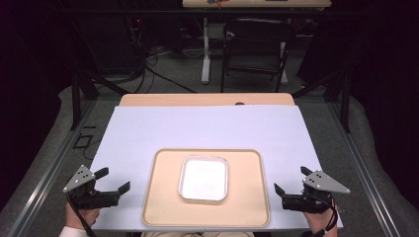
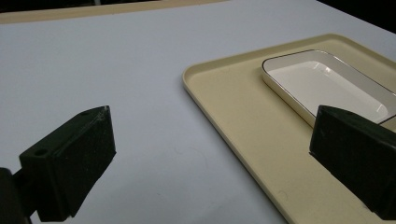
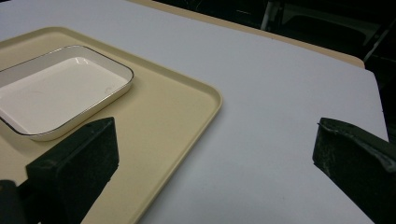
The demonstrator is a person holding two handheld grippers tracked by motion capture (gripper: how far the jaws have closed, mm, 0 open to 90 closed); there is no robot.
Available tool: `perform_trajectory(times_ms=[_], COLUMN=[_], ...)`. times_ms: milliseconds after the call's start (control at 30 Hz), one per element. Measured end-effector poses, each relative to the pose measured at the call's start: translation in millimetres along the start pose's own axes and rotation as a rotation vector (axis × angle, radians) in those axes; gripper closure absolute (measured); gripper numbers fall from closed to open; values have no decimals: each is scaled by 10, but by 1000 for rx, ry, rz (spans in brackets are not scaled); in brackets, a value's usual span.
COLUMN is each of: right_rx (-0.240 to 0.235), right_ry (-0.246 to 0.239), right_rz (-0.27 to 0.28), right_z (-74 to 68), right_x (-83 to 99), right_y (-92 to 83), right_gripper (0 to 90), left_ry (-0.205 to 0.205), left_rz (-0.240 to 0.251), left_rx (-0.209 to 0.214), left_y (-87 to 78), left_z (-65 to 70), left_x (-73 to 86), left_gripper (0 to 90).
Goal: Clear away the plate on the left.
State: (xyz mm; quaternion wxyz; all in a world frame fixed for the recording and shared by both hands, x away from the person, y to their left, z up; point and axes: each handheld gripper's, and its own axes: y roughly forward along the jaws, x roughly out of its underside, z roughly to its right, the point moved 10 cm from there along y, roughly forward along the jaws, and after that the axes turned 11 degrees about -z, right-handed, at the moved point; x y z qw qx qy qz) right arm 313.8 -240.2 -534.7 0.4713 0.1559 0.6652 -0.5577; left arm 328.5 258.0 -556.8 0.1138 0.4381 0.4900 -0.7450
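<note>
We hold the left gripper [image 1: 112,180] and right gripper [image 1: 291,180] with jaws spread and empty at the near edge, equally near the white dish [image 1: 204,178] lying mid-tray [image 1: 158,197] between them, its slightly longer axis running near-to-far.

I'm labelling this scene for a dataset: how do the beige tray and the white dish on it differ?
The beige tray is the larger and rests on the white table cover; the white dish is smaller and sits on the tray, about in its middle. The tray is matte beige with a low rim; the dish is glossy white with a thin dark edge and deeper walls. Both are rounded rectangles, and the dish holds nothing.
</note>
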Motion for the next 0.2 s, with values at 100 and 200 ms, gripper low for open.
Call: perform_trajectory(times_ms=[100, 200], right_rx=[-2, -9], right_ry=[2, 2], right_rz=[-11, -12], right_z=[3, -3], right_x=[10, 8], right_y=[18, 29], right_gripper=[0, 0], left_ry=[-24, -20], left_rz=[-14, -7], left_rx=[12, 18], left_y=[33, 37], left_z=[-10, -11], left_x=[12, -4], left_gripper=[2, 1])
